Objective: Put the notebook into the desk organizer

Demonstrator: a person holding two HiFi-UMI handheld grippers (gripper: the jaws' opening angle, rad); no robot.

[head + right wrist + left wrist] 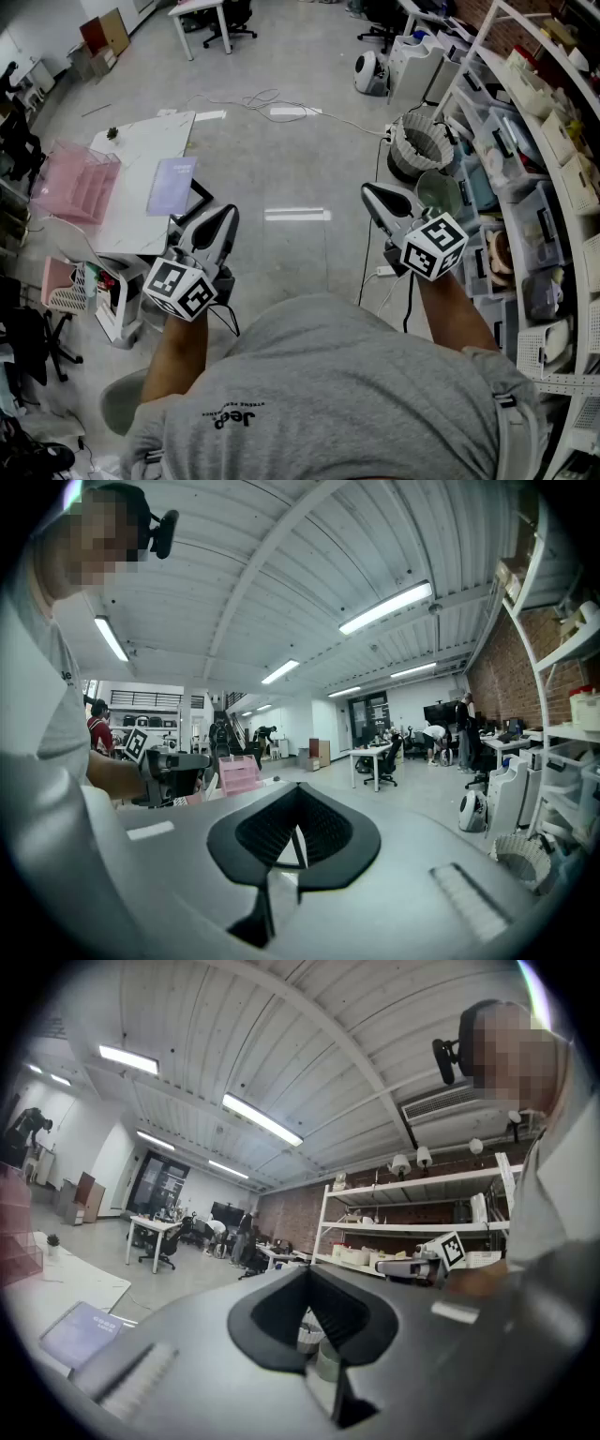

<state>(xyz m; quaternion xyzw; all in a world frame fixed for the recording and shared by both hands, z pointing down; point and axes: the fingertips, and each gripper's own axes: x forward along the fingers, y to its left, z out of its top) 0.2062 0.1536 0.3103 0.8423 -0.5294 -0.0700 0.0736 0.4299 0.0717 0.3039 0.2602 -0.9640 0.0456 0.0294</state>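
A lavender notebook (172, 185) lies flat on a white table (131, 150) at the left. A pink desk organizer (75, 183) stands at that table's left end. The person holds both grippers at waist height over the floor, well short of the table. My left gripper (228, 214) is shut with nothing in it, and its tip points towards the table's near corner. My right gripper (368, 192) is shut and empty too, off to the right. The left gripper view has the notebook (80, 1332) low at the left. In the right gripper view, the organizer (237, 773) shows beyond the left gripper (173, 766).
Shelving (553, 141) loaded with bins and boxes runs down the right side. A white ribbed basket (419, 145) stands at its foot, and cables (309, 112) trail over the floor. A pink crate (58, 281) and a chair sit below the table.
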